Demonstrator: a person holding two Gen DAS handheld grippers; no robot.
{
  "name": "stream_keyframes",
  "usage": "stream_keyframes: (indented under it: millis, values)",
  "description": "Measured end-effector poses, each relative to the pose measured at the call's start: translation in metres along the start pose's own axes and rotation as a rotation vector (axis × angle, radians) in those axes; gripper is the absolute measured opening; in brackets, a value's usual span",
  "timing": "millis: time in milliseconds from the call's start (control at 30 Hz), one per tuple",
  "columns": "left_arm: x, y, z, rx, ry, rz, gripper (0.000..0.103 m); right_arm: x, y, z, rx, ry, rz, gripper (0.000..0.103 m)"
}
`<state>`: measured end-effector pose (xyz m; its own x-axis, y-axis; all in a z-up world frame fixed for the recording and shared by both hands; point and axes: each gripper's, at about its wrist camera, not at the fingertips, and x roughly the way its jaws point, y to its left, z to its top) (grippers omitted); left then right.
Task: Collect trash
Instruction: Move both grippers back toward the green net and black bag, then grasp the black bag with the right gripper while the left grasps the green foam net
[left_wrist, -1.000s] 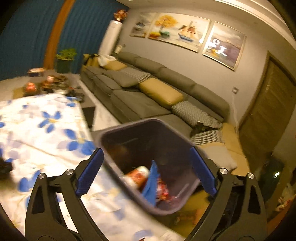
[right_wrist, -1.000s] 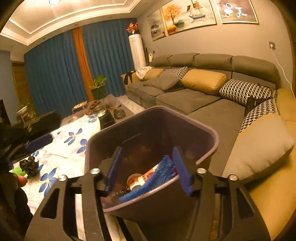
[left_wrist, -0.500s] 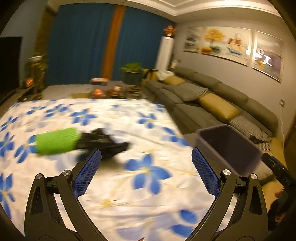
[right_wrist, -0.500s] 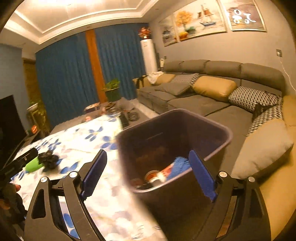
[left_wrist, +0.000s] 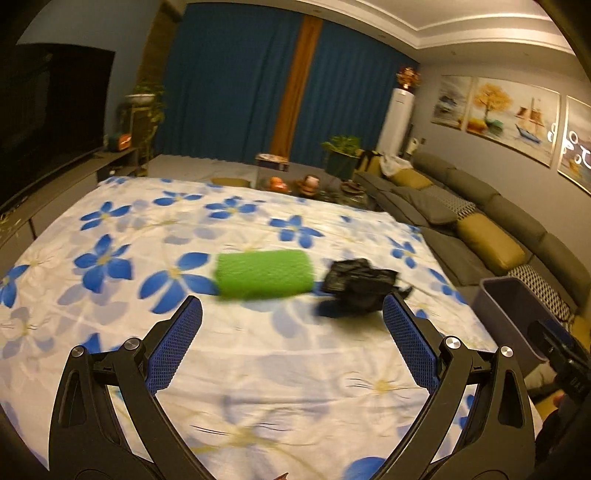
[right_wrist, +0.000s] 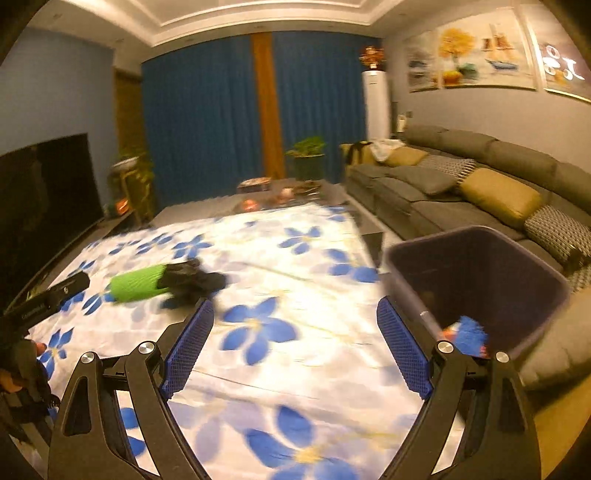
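Swung off bin (right_wrist: 480, 280) toward green roll (left_wrist: 264, 273) & black wad (left_wrist: 360, 284) just ahead of jaws, both grippers wide, empty; centre roll btwn pads before closing.

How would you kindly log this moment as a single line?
left gripper: open, empty | right gripper: open, empty | green roll, black wad: on floral cloth | bin: holds trash

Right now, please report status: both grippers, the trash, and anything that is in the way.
Left gripper open, empty. Right gripper open, empty. Green roll and black crumpled trash lie on the floral cloth, ahead of left gripper. Bin at table's right edge. Nothing between.
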<state>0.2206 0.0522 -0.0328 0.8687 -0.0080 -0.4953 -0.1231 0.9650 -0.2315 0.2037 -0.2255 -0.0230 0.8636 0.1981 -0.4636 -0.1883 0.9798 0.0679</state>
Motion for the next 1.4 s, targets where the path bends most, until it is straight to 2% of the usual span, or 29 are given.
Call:
stream_keyframes:
  millis: [333,533,700,833,933,967,1033,1200,1267,1400]
  values:
    - [0.012,0.052,0.015,-0.037,-0.004,0.064,0.096,0.066,0.071,0.014,-0.088,0.062,0.074,0.087]
    - [0.033,0.062,0.019,-0.027,0.016,0.054,0.096,0.109,0.097,0.020,-0.107,0.099,0.086,0.087]
    - [0.054,0.060,0.023,-0.008,0.037,0.028,0.096,0.136,0.110,0.021,-0.133,0.141,0.082,0.078]
    - [0.078,0.060,0.027,-0.004,0.082,0.000,0.096,0.153,0.112,0.023,-0.130,0.184,0.083,0.063]
    - [0.093,0.061,0.027,-0.003,0.123,-0.009,0.090,0.160,0.112,0.020,-0.127,0.213,0.095,0.047]
    - [0.097,0.061,0.027,-0.003,0.138,-0.016,0.086,0.163,0.112,0.018,-0.128,0.226,0.100,0.041]
    - [0.109,0.061,0.027,-0.001,0.180,-0.033,0.079,0.165,0.110,0.015,-0.125,0.235,0.109,0.037]
    - [0.125,0.058,0.023,0.003,0.244,-0.067,0.049,0.162,0.104,0.014,-0.105,0.233,0.130,0.025]
    - [0.128,0.057,0.022,0.003,0.258,-0.082,0.041,0.161,0.101,0.014,-0.091,0.232,0.138,0.023]
    - [0.130,0.052,0.020,0.018,0.265,-0.098,0.015,0.153,0.096,0.016,-0.078,0.219,0.151,0.021]
